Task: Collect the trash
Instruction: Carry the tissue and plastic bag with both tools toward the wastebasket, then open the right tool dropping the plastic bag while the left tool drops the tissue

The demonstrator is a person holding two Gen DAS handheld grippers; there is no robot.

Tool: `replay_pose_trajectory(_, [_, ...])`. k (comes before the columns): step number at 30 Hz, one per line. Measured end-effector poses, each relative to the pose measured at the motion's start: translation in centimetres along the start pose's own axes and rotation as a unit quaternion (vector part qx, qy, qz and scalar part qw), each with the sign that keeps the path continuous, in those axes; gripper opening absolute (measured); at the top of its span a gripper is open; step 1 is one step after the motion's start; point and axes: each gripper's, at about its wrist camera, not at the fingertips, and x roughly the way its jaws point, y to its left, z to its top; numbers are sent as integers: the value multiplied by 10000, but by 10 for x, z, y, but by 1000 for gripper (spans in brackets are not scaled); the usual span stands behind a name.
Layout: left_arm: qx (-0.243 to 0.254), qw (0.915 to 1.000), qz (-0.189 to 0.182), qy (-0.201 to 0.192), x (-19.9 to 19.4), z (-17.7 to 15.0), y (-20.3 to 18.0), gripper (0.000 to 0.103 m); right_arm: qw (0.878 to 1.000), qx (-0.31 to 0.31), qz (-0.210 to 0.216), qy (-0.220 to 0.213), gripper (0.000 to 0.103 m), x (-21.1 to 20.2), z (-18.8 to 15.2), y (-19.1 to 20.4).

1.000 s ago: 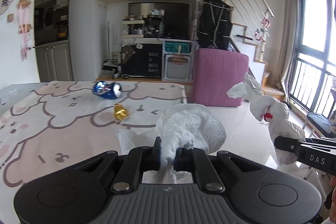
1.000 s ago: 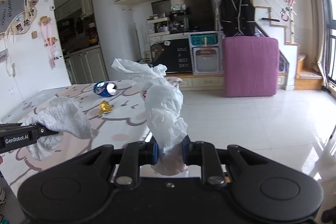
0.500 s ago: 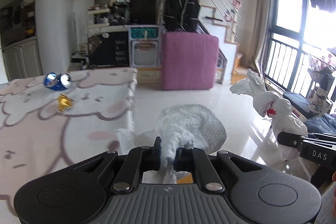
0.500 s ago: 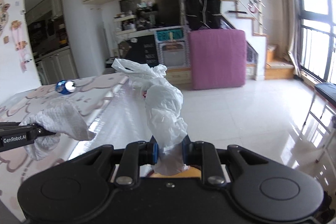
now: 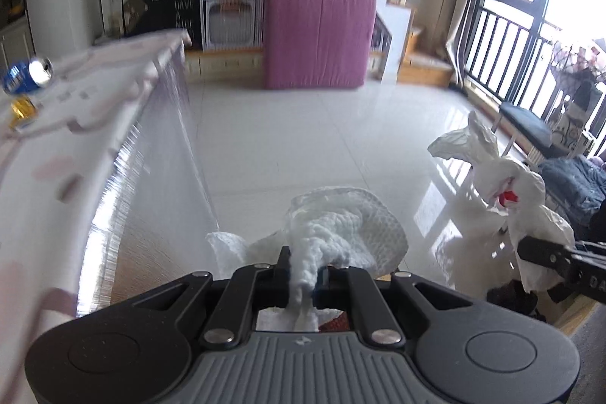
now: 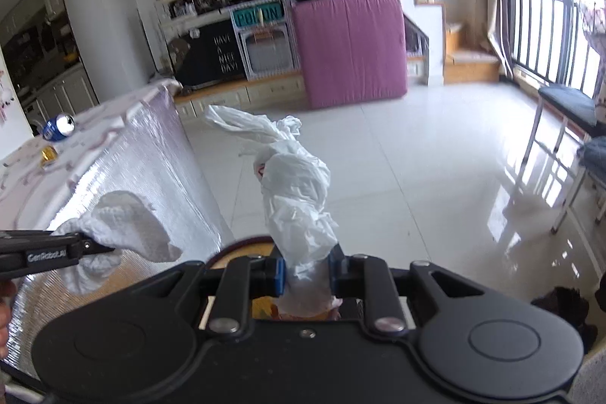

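Note:
My left gripper [image 5: 303, 275] is shut on a crumpled white paper towel [image 5: 333, 233], held out past the table's edge over the floor. My right gripper [image 6: 306, 271] is shut on a twisted white plastic bag [image 6: 291, 184] with a red spot. Each view shows the other's load: the plastic bag [image 5: 503, 192] hangs at the right, the paper towel [image 6: 121, 226] at the left. A blue drink can [image 5: 26, 78] and a gold wrapper [image 5: 21, 110] lie on the table [image 5: 87, 124]. A round brown rim [image 6: 242, 248] shows just below the right gripper.
The table's cloth hangs down at the left [image 6: 144, 177]. A pink mattress [image 5: 318, 36] leans against the far cabinets. A bench [image 6: 568, 105] and a metal chair frame [image 6: 560, 177] stand by the window at the right. Glossy white tile floor [image 5: 303, 139] stretches ahead.
Both grippers swung right, away from the table, and tipped downward, still holding their loads. The can and wrapper slid to the left edge of both views; the brown rim came into view.

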Motion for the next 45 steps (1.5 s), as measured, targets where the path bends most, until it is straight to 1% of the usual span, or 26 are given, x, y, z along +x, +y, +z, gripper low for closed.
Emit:
replay_pose_trajectory(4, [-290,9986,-192,391,42,-1,1,10,9991,-241,74,334,22,27,-8,-8])
replay_pose_trajectory(7, [-390,9976,-181,551,68,-1,3,10,9953,-689,155,668,22,50,-15,-8])
replay_pose_trajectory(9, [-460,9969,-165,609,82,-2,6,10,9896,-1084,181,925,22,68,-18,-10])
replay_pose_trajectory(12, [-564,9965,-118,611,95,-1,12,10,9739,-1838,240,1311,22,93,-17,-6])
replay_pose_trajectory(15, [-677,9957,-80,634,102,-1,19,10,9449,-2773,379,1701,22,117,-18,6])
replay_pose_trajectory(16, [-717,9953,-71,652,104,-2,22,10,9303,-3143,439,1837,22,125,-19,14])
replay_pose_trajectory(17, [-761,9948,-62,671,105,-4,25,10,9114,-3567,510,1988,22,133,-22,22])
replay_pose_trajectory(19, [-833,9941,-52,693,109,-6,30,10,8636,-4472,591,2254,22,147,-29,38])
replay_pose_trajectory(21, [-890,9935,-47,712,112,-8,34,10,8002,-5419,627,2490,22,160,-41,50])
replay_pose_trajectory(22, [-911,9931,-49,731,114,-8,36,10,7724,-5758,662,2597,23,165,-46,55])
replay_pose_trajectory(25, [-1045,9913,-92,796,121,-11,40,10,6863,-6617,789,2916,23,183,-59,67])
replay_pose_trajectory(26, [-1095,9905,-134,824,126,-10,41,10,6554,-6872,862,3013,24,188,-65,72])
replay_pose_trajectory(27, [-1141,9896,-172,861,132,-9,42,10,6292,-7068,929,3099,24,193,-69,77])
replay_pose_trajectory(28, [-1195,9884,-216,908,138,-9,42,10,6103,-7181,983,3197,25,198,-72,82])
replay_pose_trajectory(29, [-1256,9870,-263,963,144,-10,44,10,5981,-7227,1035,3306,25,204,-75,87])
replay_pose_trajectory(30, [-1323,9852,-306,1043,150,-11,45,10,5906,-7201,1109,3470,26,214,-76,93])
replay_pose_trajectory(32, [-1401,9821,-359,1204,163,-14,48,10,5862,-7034,1278,3813,28,232,-76,101])
replay_pose_trajectory(33, [-1413,9811,-363,1273,169,-16,50,10,5901,-6899,1350,3969,31,243,-76,105])
replay_pose_trajectory(35, [-1405,9798,-319,1387,179,-22,52,10,6051,-6603,1441,4207,39,259,-76,105])
replay_pose_trajectory(36, [-1414,9792,-292,1428,183,-24,53,10,6087,-6460,1547,4338,45,262,-75,105])
replay_pose_trajectory(37, [-1435,9785,-277,1455,188,-26,56,10,6128,-6307,1734,4434,48,264,-73,106])
replay_pose_trajectory(39, [-1508,9769,-249,1492,193,-29,61,10,6225,-6079,1946,4529,49,266,-71,110])
replay_pose_trajectory(41, [-1541,9761,-218,1517,196,-29,64,10,6285,-6076,1965,4441,57,261,-77,102])
replay_pose_trajectory(42, [-1547,9759,-198,1528,198,-30,65,10,6385,-6022,1982,4363,61,259,-75,100])
replay_pose_trajectory(43, [-1547,9758,-186,1533,198,-30,65,10,6514,-5873,2037,4351,63,259,-72,94])
replay_pose_trajectory(45, [-1537,9759,-186,1541,201,-30,63,10,6835,-5359,2263,4409,63,260,-59,84])
